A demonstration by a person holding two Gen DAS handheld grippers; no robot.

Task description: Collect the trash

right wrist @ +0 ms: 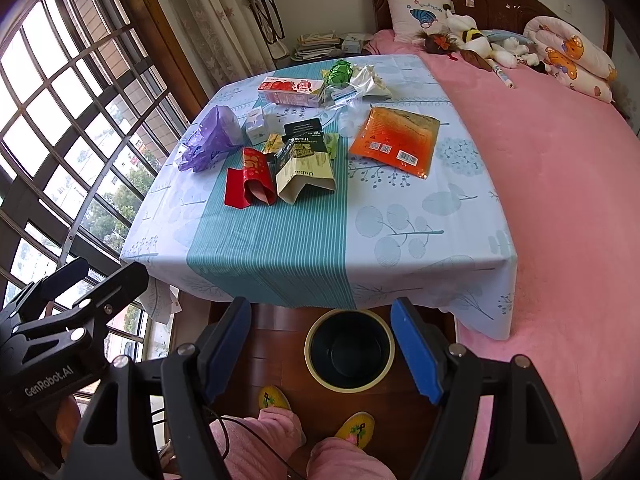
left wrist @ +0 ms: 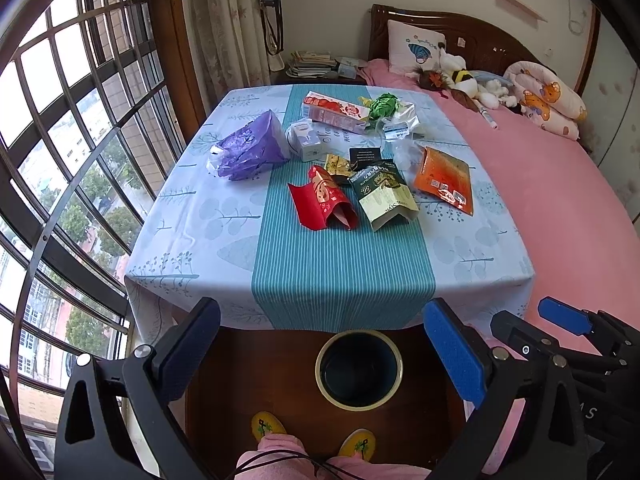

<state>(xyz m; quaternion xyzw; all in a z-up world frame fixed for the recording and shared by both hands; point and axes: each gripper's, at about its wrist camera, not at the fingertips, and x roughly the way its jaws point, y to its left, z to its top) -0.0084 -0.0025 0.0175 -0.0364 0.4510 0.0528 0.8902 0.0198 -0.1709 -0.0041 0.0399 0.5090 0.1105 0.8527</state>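
Bedroom table spread with wrappers, and both of your grippers stand wide and empty above the bin.

Through your left wrist camera, a smooth printed tablecloth with a teal striped centre carries the trash: a crumpled purple plastic bag, a glossy red folded packet, a flattened green-and-cream carton, a shiny orange pouch and a long red-and-white box. Your left gripper has its ribbed blue pads far apart, framing the round dark bin on the wooden floor just before your yellow slippers. Through your right wrist camera, the right gripper is equally wide with nothing between its pads, and only here does the orange pouch's barcode show.
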